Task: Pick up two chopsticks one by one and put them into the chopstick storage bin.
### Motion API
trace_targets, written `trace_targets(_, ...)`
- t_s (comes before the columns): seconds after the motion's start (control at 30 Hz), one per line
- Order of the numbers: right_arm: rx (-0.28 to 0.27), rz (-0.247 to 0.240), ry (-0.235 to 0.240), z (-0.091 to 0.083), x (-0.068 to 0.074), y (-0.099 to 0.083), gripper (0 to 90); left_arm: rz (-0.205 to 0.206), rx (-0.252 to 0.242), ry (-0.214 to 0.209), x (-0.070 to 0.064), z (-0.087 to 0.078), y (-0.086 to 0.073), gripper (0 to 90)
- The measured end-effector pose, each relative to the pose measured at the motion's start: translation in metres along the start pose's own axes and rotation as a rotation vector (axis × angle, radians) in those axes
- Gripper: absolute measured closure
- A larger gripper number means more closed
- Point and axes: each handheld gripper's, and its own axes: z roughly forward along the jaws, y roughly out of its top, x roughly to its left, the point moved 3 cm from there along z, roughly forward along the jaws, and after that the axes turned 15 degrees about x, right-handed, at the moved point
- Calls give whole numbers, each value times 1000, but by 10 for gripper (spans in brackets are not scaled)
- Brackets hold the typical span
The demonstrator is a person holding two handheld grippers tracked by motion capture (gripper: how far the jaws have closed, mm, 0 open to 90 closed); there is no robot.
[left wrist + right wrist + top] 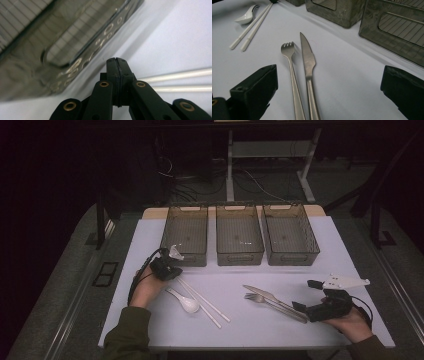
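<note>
On the white table (150, 250), three bins (240, 240) wait far. The right gripper (311, 296) gapes around fork (291, 65) and knife (308, 62); the left gripper (117, 65), clamped empty, sits by the chopsticks (180, 81).

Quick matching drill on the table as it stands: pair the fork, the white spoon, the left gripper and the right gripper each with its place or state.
1 fork
2 white spoon
3 left gripper
4 right gripper

A jaws pressed shut, beside the chopsticks
B jaws wide open over the handles
C lying alongside the knife
D lying next to the chopsticks

Pairs: 1-C, 2-D, 3-A, 4-B
</note>
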Motion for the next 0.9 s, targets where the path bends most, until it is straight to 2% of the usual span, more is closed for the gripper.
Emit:
trace_targets(0.2,0,1,0,0,0,0,10,-8,6,-5,2,-3,-11,888)
trace_targets(0.33,1,-1,-1,0,0,0,10,-11,6,-5,2,-4,-12,887)
trace_targets(0.47,1,2,1,0,0,1,10,15,-14,-9,0,-6,-9,885)
trace_targets(0.53,-1,2,1,0,0,1,10,46,-55,-32,-6,-12,-5,843)
trace_targets(0.57,-1,3,2,0,0,1,10,46,-55,-32,-6,-12,-5,831)
trace_targets(0.6,-1,3,2,0,0,1,10,87,-68,-56,-12,-18,-1,815)
trace_targets(0.63,0,3,2,0,0,1,10,87,-68,-56,-12,-18,-1,801)
trace_targets(0.7,0,2,2,0,0,1,10,135,-78,-78,-20,-22,4,789)
trace_targets(0.73,1,2,2,0,0,1,10,177,-94,-106,-30,-26,9,753)
trace_targets(0.77,1,3,2,0,0,1,10,177,-94,-106,-30,-26,9,731)
trace_targets(0.83,0,3,2,0,0,1,10,234,-102,-137,-41,-29,14,718)
trace_targets(0.87,-2,3,2,0,0,1,10,258,-102,-155,-47,-31,16,683)
trace_targets(0.9,-2,3,2,0,0,1,10,315,-115,-191,-58,-35,19,671)
